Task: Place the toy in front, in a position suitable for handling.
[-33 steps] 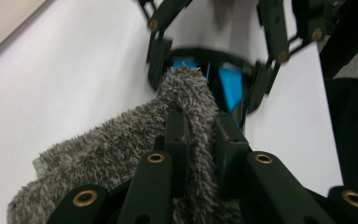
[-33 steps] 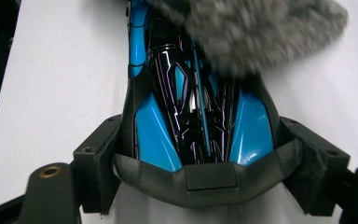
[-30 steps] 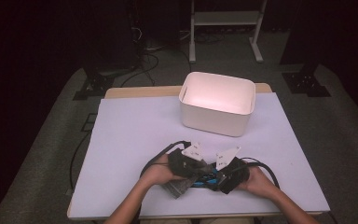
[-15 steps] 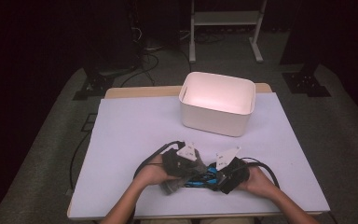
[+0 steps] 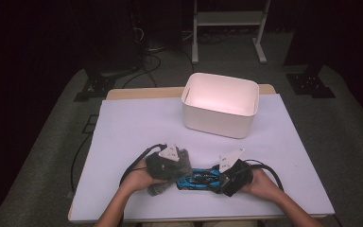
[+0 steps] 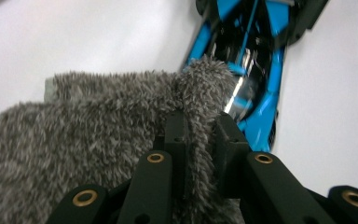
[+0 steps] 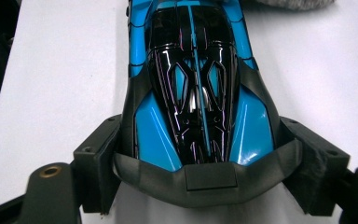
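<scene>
Toy car [image 5: 199, 178] in blue and black lies near the front edge of the white table cover [image 5: 137, 127], stretched between the person's two hands. At its far right end the right gripper [image 5: 227, 178] has its jaws clamped against the two sides of the car's rear; in the right gripper view the black pads [image 7: 95, 154] press on the dark bumper while the glossy body [image 7: 193, 84] runs straight away from the camera. At the other end the left gripper [image 5: 182, 171] has its jaws pinched together on a fold of a grey fuzzy cloth [image 5: 168, 170], which sits bunched up against the car's nose. In the left gripper view the shaggy cloth [image 6: 98, 140] spreads out to the left of the jaws, a ridge of it squeezed between the pads [image 6: 176, 135], and its tip touches the car's shiny windscreen area [image 6: 247, 60]. Both hands rest low over the table, the left hand [image 5: 139, 177] under the cloth and the right hand [image 5: 260, 184] behind the gripper body, with black cables looping off to each side. Farther back, well apart from the car, a white plastic bin [image 5: 220, 106] stands upright on the cover. Beyond the table, on the dark floor, I can make out the legs of a white metal stand [image 5: 227, 28].
</scene>
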`<act>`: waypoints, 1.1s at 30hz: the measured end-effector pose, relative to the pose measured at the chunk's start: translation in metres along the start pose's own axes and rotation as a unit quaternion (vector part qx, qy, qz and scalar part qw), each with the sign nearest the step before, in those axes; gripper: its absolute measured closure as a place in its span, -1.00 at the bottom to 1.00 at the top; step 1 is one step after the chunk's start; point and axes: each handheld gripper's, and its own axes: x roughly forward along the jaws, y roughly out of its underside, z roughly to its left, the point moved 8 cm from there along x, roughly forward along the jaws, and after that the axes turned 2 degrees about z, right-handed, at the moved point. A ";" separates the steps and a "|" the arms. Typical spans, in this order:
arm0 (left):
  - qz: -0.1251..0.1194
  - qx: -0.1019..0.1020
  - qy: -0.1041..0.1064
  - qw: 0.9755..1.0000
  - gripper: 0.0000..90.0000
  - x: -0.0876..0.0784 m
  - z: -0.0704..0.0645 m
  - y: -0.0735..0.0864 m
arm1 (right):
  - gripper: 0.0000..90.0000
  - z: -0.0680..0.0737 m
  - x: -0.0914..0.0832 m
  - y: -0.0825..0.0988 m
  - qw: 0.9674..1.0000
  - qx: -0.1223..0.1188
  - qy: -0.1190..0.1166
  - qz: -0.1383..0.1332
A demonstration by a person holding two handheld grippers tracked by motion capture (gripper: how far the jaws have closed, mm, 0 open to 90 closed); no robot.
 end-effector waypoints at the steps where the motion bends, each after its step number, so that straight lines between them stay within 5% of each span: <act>1: -0.003 0.001 0.001 1.000 0.74 0.001 0.000 -0.004 | -0.51 0.000 0.000 0.000 1.000 0.001 0.000 0.000; 10: 0.011 0.033 -0.004 0.999 0.74 0.019 0.001 -0.029 | -0.51 0.000 0.000 0.000 1.000 0.001 0.000 0.001; 15: 0.005 0.010 -0.010 1.000 0.74 0.008 0.008 -0.015 | -0.51 0.000 0.000 0.000 1.000 0.000 0.001 0.001; 21: 0.017 -0.018 -0.012 1.000 0.74 -0.007 0.010 0.020 | -0.51 0.000 0.000 0.000 1.000 0.001 0.000 0.001; 26: 0.017 -0.012 0.000 1.000 0.74 -0.008 0.002 0.023 | -0.51 0.000 0.000 0.000 1.000 0.000 0.001 0.001; 33: 0.007 0.010 0.020 1.000 0.73 -0.006 -0.013 0.008 | -0.51 0.000 0.000 0.000 1.000 0.000 0.000 0.000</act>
